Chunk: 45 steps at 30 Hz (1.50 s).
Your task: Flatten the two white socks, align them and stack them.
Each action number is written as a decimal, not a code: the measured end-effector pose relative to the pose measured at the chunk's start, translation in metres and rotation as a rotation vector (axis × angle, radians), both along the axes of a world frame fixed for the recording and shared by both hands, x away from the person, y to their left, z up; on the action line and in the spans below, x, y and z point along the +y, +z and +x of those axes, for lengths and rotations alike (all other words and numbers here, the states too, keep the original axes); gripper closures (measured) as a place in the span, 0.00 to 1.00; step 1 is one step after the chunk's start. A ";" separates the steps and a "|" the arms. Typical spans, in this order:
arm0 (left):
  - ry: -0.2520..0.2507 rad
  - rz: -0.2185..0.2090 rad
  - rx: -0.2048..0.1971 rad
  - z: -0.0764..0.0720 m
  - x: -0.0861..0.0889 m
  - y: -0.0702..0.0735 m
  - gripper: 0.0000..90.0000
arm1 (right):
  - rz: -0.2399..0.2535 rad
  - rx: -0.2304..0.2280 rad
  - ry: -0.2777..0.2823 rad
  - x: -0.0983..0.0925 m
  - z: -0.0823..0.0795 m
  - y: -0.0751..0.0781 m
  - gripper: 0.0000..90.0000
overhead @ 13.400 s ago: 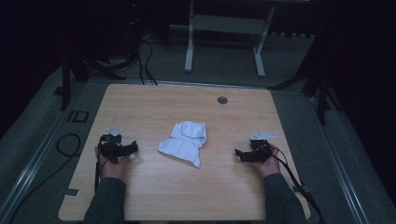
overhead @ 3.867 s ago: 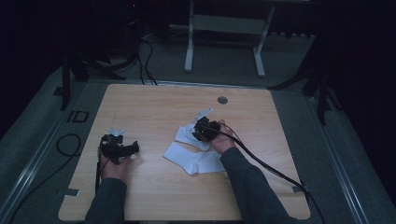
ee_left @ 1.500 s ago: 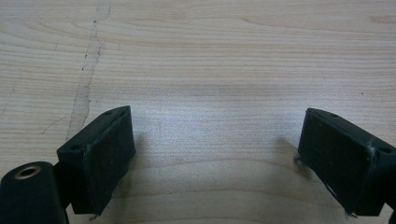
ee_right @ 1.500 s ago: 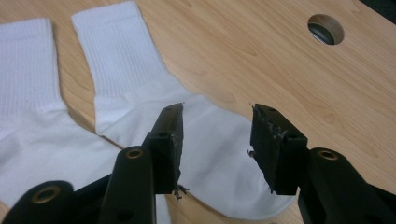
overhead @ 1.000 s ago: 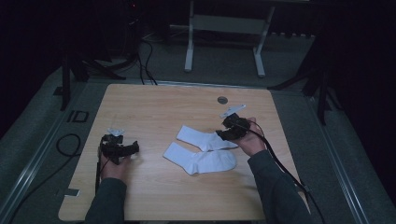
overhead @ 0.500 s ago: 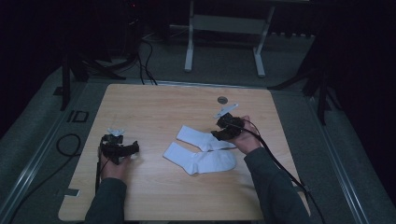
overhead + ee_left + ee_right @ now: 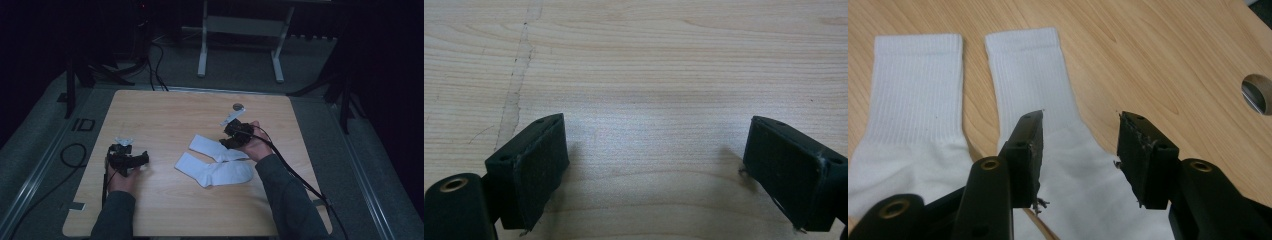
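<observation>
In the high view, two white socks are seen laid flat near the middle of the wooden table [image 7: 165, 110], side by side and touching. The far sock [image 7: 212, 149] lies just beyond the near sock [image 7: 212, 171], and both cuffs are turned toward the left gripper [image 7: 141, 159]. That gripper is rested on the table well apart from the socks. The right gripper [image 7: 226, 143] is held over the foot end of the far sock. A round hole [image 7: 239, 106] in the table is seen beyond it.

In the left gripper view, the jaws are spread wide over bare wood, with nothing between them.

In the right gripper view, ribbed cuffs and smooth, unmarked white feet are shown on both socks. The jaws are parted partway over the far sock [image 7: 1048, 110] near its heel. No pinch on the cloth is seen.
</observation>
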<state>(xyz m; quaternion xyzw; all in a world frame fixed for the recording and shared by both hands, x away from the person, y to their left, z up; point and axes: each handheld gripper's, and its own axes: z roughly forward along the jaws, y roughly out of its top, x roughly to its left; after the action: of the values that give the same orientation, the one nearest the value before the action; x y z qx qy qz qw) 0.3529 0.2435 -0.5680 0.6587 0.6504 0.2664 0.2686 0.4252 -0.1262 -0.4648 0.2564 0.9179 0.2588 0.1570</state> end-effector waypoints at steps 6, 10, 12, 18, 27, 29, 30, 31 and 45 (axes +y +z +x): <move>0.000 0.000 0.001 0.000 0.000 0.000 0.12 | -0.001 0.003 0.008 0.003 0.001 -0.003 0.59; 0.000 0.000 0.001 0.000 0.000 0.000 0.12 | 0.005 0.006 0.009 0.003 0.002 -0.003 0.60; 0.000 0.000 0.001 0.000 0.000 0.000 0.12 | 0.005 0.004 0.009 0.003 0.003 -0.004 0.60; 0.000 0.000 0.001 0.000 0.000 0.000 0.12 | 0.002 0.011 0.015 0.004 0.006 -0.006 0.61; 0.000 0.000 0.001 0.000 0.000 0.000 0.12 | -0.038 0.024 0.055 0.020 0.011 -0.008 0.60; 0.000 0.000 0.001 0.000 0.000 0.000 0.12 | -0.051 0.030 0.062 0.024 0.013 -0.009 0.60; 0.000 0.000 0.001 0.000 0.000 0.000 0.12 | -0.051 0.036 0.066 0.026 0.014 -0.010 0.60; 0.000 0.000 0.001 0.000 0.000 0.000 0.12 | -0.053 0.045 0.079 0.028 0.015 -0.010 0.60; 0.000 0.000 0.001 0.000 0.000 0.000 0.12 | -0.151 0.120 0.157 0.055 0.027 -0.026 0.68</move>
<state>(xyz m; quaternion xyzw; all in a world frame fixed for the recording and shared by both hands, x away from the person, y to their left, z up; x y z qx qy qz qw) 0.3529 0.2434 -0.5680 0.6586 0.6506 0.2662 0.2684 0.4521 -0.0707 -0.4907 0.1863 0.9598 0.1847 0.1002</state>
